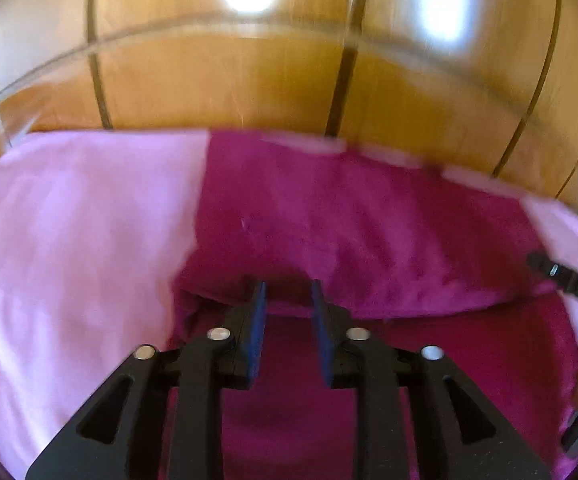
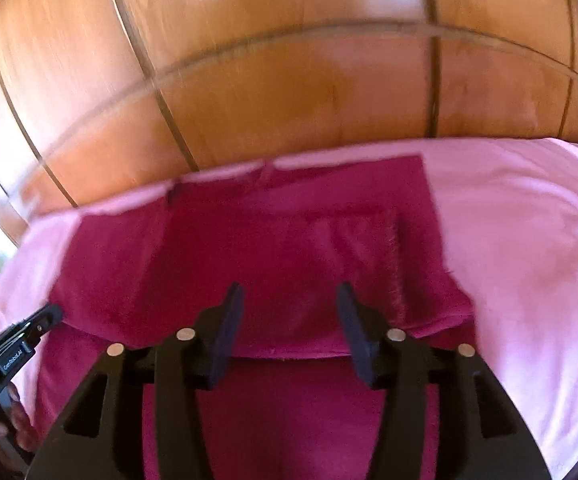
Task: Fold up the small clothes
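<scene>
Both my hand-held grippers are spread w/ nothing pinched: left hand-held gripper (image 1: 288, 294) and right hand-held gripper (image 2: 291, 300) hover just over the near fold edge of the magenta garment (image 2: 289, 248). It's lying folded over itself, on a pink sheet (image 2: 529, 240), prob a bed, w/ a wooden wardrobe (image 2: 289, 80) on the far side. Imo I'm parked either side of the fold so I can grab both ends evenly for the next fold. No containers anywhere afaict.
</scene>
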Action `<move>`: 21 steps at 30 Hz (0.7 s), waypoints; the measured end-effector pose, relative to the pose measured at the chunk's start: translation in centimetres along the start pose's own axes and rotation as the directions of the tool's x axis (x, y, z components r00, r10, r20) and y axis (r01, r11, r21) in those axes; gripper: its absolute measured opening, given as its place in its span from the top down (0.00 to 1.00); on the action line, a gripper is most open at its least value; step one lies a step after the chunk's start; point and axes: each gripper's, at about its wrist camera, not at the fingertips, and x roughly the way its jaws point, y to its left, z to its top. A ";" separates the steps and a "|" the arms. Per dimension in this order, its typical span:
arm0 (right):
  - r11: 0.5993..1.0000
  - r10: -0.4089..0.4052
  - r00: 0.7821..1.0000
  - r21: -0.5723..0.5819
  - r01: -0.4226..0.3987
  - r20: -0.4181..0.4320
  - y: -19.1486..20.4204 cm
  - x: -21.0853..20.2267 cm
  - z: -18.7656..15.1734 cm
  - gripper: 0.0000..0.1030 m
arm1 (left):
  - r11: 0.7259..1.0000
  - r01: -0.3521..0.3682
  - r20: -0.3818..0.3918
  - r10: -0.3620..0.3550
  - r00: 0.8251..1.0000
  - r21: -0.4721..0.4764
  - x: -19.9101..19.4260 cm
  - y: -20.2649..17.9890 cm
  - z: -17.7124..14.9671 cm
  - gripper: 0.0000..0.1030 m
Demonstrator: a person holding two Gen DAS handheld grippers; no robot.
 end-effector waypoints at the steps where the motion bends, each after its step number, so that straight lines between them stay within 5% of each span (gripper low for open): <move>1: 0.999 -0.025 1.000 -0.020 0.025 0.004 0.1 0.9 -0.4 0.49 | 1.000 -0.001 -0.016 0.001 1.000 -0.005 0.7 0.1 -0.4 0.75; 5: 1.000 -0.014 1.000 -0.024 0.014 0.020 0.1 1.2 -0.6 0.44 | 0.985 0.134 0.055 -0.129 0.990 -0.106 -1.7 2.3 -0.2 0.74; 8: 0.999 -0.010 1.000 -0.033 0.011 0.024 0.1 1.1 -0.8 0.41 | 0.949 0.203 0.124 -0.177 0.976 -0.241 -3.2 6.3 0.9 0.59; 13: 0.999 -0.022 0.999 -0.045 0.023 0.028 0.3 1.2 -0.8 0.40 | 0.853 0.276 0.088 -0.265 0.960 -0.443 -0.3 12.3 3.7 0.59; 21: 0.998 -0.037 0.999 -0.057 0.039 0.033 0.6 1.4 -0.8 0.38 | 0.752 0.368 0.042 -0.414 0.909 -0.547 5.5 14.2 7.3 0.59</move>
